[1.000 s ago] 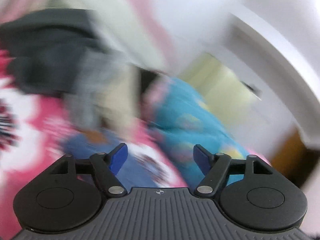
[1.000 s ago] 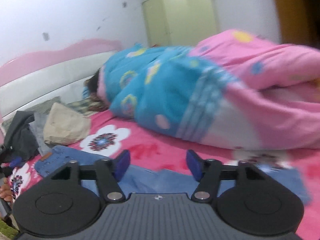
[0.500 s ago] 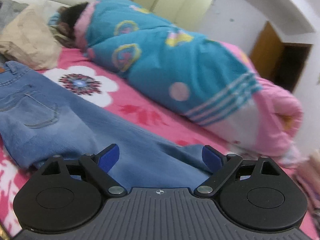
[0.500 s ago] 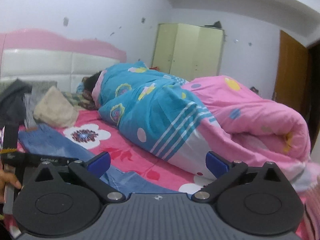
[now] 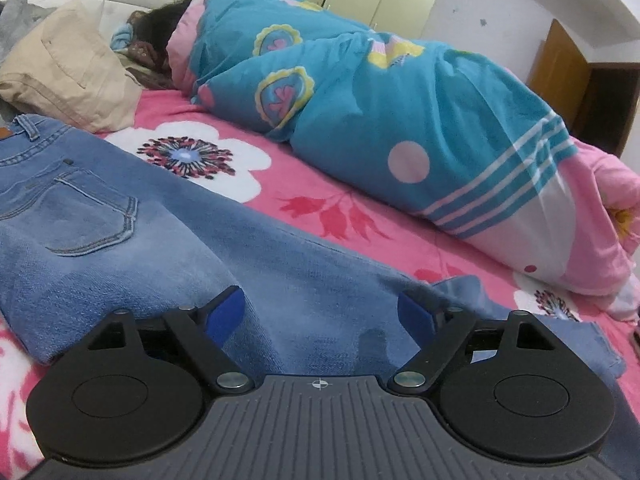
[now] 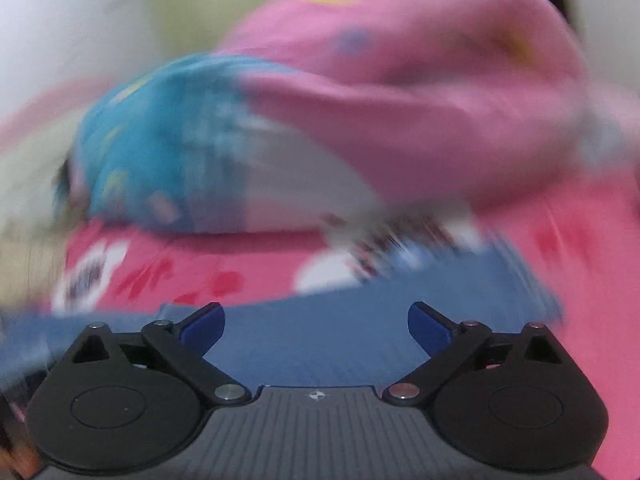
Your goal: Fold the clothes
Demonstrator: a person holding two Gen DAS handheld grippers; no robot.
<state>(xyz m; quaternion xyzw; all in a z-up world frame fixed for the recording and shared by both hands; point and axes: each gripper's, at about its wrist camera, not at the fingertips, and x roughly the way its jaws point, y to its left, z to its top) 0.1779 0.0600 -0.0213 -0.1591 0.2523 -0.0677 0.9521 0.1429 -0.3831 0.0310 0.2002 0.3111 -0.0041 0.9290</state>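
Both sets of jaws wide but closing, nothing gripped. Left gripper (image 5: pixel 320 312) hovers over the jeans (image 5: pixel 168 248), denim under the gap, pads not pressing. Right gripper (image 6: pixel 316 322), blurry view, same over blue denim. Jeans lie flat on the pink floral bedsheet (image 5: pixel 312 200), beside a blue-pink quilt (image 5: pixel 400 112); beige garment (image 5: pixel 72 76) near the waistband.

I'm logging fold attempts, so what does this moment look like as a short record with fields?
garment: blue jeans spread flat, back pocket up
surface: pink flowered bedsheet
left gripper: over the jeans, jaws closing, nothing gripped
right gripper: over blurred blue denim, jaws closing, nothing gripped
nearby: beige garment; blue and pink quilt
fold: not yet begun
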